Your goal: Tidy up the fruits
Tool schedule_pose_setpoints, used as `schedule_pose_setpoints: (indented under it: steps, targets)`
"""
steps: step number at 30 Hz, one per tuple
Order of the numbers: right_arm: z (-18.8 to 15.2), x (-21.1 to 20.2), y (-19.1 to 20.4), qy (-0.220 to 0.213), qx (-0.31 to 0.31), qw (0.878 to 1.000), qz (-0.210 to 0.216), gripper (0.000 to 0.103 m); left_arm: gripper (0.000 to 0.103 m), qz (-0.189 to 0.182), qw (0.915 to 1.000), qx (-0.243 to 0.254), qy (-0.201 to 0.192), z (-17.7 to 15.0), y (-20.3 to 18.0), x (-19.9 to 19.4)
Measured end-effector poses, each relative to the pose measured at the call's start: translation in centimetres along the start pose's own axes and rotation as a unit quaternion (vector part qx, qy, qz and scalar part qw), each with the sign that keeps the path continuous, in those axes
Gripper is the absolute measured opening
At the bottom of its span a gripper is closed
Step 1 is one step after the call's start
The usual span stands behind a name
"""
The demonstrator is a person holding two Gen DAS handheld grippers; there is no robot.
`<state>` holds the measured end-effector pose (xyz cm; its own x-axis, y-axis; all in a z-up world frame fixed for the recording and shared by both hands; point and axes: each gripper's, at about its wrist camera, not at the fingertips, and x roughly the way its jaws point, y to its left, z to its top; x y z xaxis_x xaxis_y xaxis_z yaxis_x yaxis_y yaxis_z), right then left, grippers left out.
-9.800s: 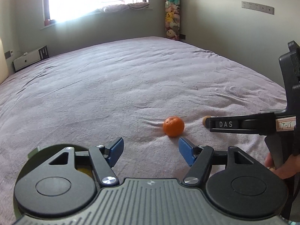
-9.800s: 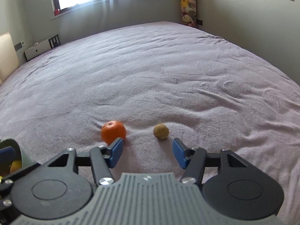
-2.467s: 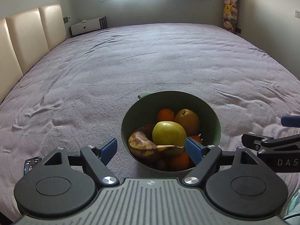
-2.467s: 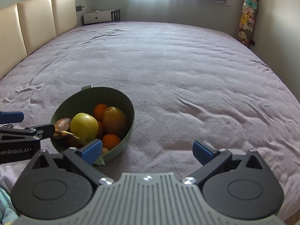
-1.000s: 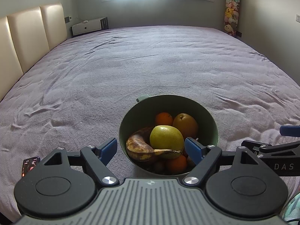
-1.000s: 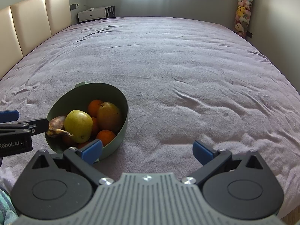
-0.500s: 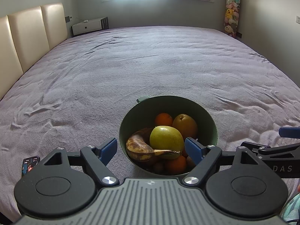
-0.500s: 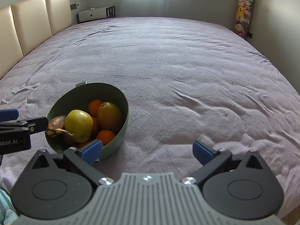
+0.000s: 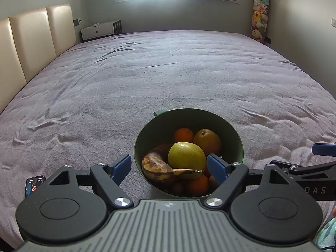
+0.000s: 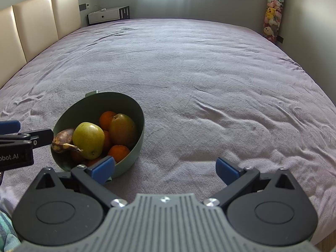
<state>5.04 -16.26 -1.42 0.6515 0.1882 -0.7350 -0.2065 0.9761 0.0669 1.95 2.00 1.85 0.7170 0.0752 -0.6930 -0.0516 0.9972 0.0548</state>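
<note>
Fruits sat heaped in a green bowl (image 9: 235,134) on the bed (image 9: 168,79), and the bowl lay just ahead of the left gripper (image 9: 169,167), slightly to its right, with the near rim roughly between the blue fingertips (image 9: 121,164). That gripper stood spread wide and held nothing. The right gripper (image 10: 166,169) was likewise released and empty; from it the bowl lay forward and to the left, its left fingertip just beside the bowl's near wall, so the left gripper looked the better placed of the two.

Nearest in the pile lay a spotted brown banana (image 9: 157,166), its long axis running across the left gripper's line, stem pointing right. A yellow-green pear (image 9: 187,157) rested on top beside it, touching it. Behind stood a russet pear (image 9: 208,141) and an orange (image 9: 183,135), with more small oranges (image 10: 118,152) low against the near wall.

No loose fruit showed on the bed, so the gathering seemed finished. A phone (image 9: 34,185) lay to the left, near the bed's edge. Beyond the bowl the cover ran bare and wrinkled, giving ample room, to the headboard (image 9: 31,42) on the left and the window wall.
</note>
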Motion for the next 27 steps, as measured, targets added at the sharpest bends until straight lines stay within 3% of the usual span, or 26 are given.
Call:
schedule_pose_setpoints:
  steps: [27]
  targets:
    - [-0.24,0.41,0.16,0.009,-0.007,1.000,0.008,0.099,0.096,0.004,1.0000,-0.004,-0.007,-0.03,0.24,-0.28]
